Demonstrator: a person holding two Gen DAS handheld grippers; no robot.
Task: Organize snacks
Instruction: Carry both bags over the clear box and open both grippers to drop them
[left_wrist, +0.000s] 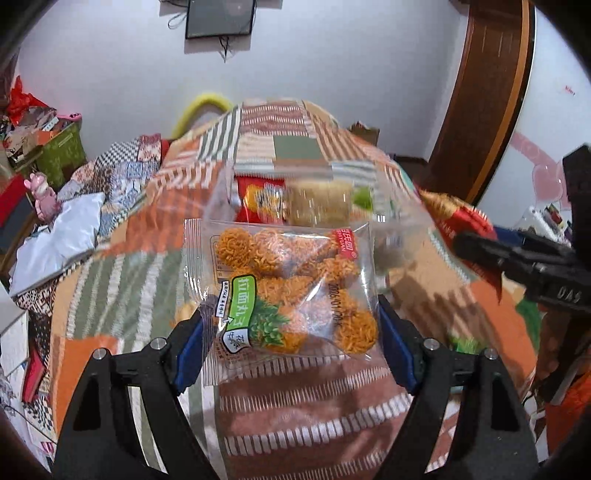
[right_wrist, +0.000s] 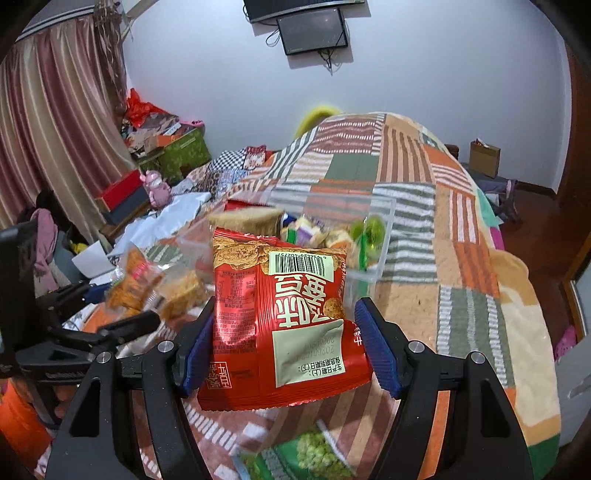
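Note:
My left gripper (left_wrist: 291, 343) is shut on a clear packet of orange noodle balls (left_wrist: 284, 291), held in the air above the patchwork bedspread (left_wrist: 122, 295). My right gripper (right_wrist: 286, 347) is shut on a red snack packet (right_wrist: 277, 325) with a barcode, also lifted off the bed. Beyond both stands a clear plastic box (right_wrist: 384, 229) with several snacks inside; in the left wrist view the clear box (left_wrist: 402, 225) is just behind the noodle packet. The right gripper (left_wrist: 517, 266) with its red packet shows at the right edge of the left wrist view.
A green snack packet (right_wrist: 314, 458) lies on the bed below my right gripper. Cardboard boxes (right_wrist: 177, 151), a pink toy (right_wrist: 157, 188) and a white bag (left_wrist: 62, 236) crowd the left side. A wooden door (left_wrist: 480, 110) stands at the right.

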